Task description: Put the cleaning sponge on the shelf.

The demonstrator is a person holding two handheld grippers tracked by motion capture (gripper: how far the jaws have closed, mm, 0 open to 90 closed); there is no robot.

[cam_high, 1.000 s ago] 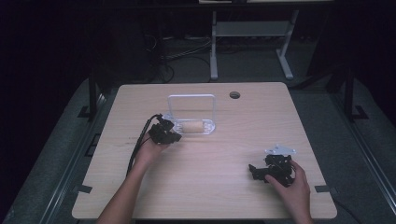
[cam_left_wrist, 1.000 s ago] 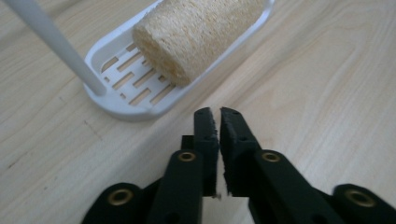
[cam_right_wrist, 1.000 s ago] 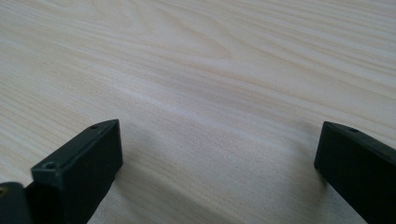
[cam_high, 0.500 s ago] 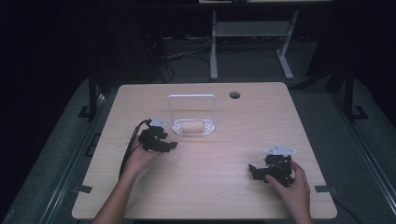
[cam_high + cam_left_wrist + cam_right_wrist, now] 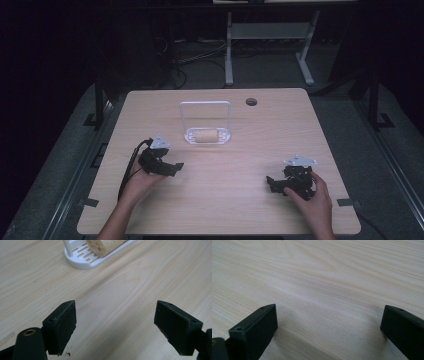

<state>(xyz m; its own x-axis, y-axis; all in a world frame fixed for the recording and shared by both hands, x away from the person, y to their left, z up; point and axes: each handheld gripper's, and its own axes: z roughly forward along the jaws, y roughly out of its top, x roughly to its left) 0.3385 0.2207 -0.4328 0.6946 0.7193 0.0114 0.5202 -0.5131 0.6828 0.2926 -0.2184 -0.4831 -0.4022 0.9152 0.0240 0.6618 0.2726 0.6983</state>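
The tan porous roll (image 5: pixel 204 135) lies on its side in the white slotted rack (image 5: pixel 227 135), mid-desk (image 5: pixel 225 200). It looks light, soft and squashable; take it gently across its round middle. Nearer the person than the rack, left gripper (image 5: pixel 172 169) and right gripper (image 5: pixel 271 183) both have fingers apart, empty.

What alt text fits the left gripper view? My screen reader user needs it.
Two black jaws of the left gripper stand wide open over a pale wooden table, holding nothing. Beyond them, a tan roll lies on a white slotted stand.
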